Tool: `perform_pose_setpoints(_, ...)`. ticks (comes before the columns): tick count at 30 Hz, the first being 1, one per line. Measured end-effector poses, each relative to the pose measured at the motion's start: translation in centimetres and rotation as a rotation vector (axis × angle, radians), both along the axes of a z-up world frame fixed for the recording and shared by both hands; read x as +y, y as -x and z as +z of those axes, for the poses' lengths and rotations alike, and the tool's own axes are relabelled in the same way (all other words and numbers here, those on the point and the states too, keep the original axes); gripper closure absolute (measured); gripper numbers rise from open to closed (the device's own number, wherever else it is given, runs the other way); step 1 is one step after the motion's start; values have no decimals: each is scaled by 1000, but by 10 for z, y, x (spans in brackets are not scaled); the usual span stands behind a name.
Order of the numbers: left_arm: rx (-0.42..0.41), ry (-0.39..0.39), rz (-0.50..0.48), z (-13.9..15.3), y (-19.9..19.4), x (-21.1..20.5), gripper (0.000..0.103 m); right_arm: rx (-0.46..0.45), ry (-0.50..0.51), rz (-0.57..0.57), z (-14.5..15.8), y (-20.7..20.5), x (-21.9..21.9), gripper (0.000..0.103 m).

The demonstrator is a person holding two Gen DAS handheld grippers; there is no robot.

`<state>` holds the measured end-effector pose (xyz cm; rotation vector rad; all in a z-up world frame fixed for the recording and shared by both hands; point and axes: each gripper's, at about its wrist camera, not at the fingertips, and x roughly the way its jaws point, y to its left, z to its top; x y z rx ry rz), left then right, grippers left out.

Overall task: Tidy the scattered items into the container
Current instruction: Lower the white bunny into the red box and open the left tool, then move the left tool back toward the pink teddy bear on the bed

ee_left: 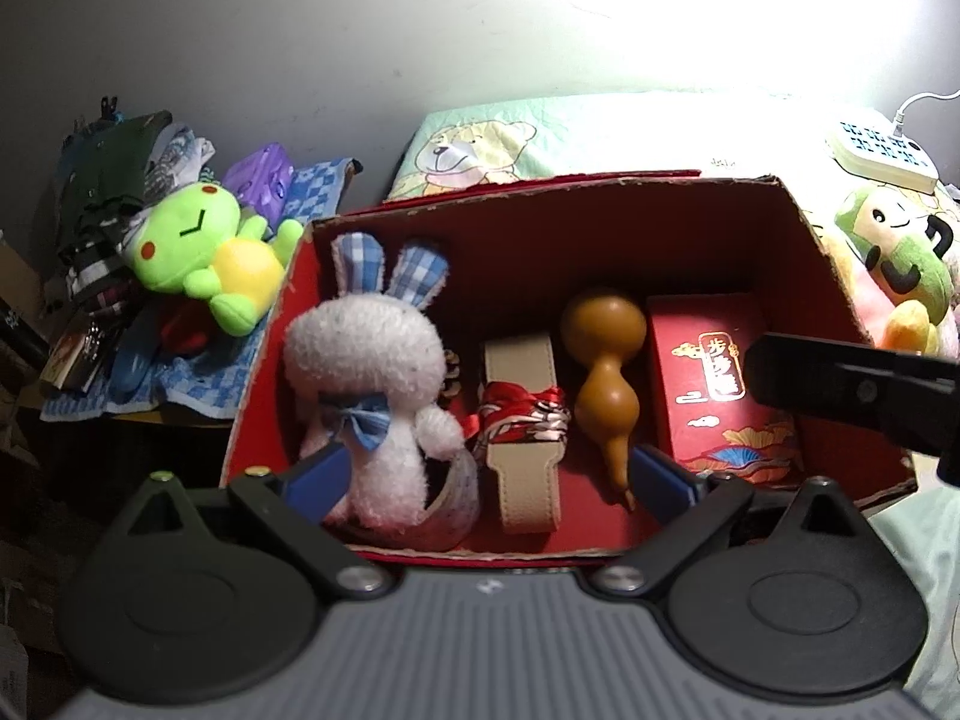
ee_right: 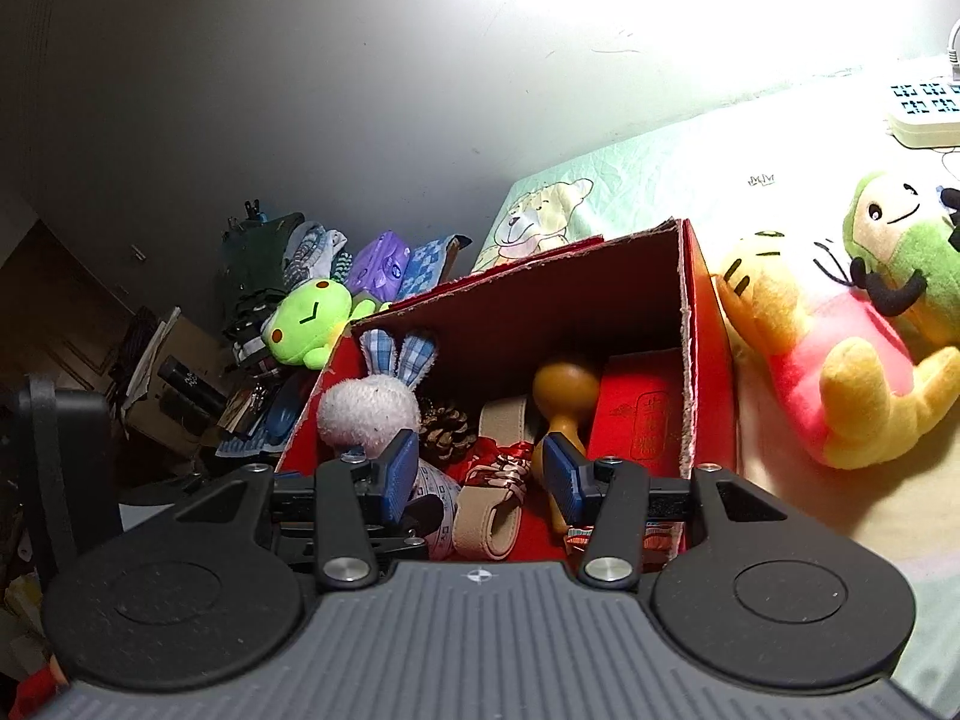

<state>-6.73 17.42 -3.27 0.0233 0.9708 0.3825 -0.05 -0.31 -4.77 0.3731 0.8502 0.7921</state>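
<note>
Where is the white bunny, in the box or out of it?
In. The white bunny stands inside the red box, beside a beige strap and a brown gourd.

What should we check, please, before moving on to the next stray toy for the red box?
1. Left gripper free: ok, jaws wide apart over the box, nothing pressed between its pads.
2. Right gripper free: ok, jaws apart, nothing clamped.
3. Space in the red box: ok, bare floor shows behind the gourd and white bunny.
4. Items left outside: not ok, the green frog plush lies left of the box and the yellow cat plush right of it.
5. Yellow cat plush unobstructed: not ok, a green plush rests against it.
</note>
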Motion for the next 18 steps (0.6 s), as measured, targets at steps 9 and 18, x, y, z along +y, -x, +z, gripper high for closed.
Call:
perform_pose_setpoints(9, -33, -25, -14, 17, -10, -46, 2, -28, -58, -30, 9, -6, -52, 52)
perform_pose_setpoints(18, -62, -38, -91, 27, -27, -104, 2, -29, -66, -113, 9, -10, -114, 52)
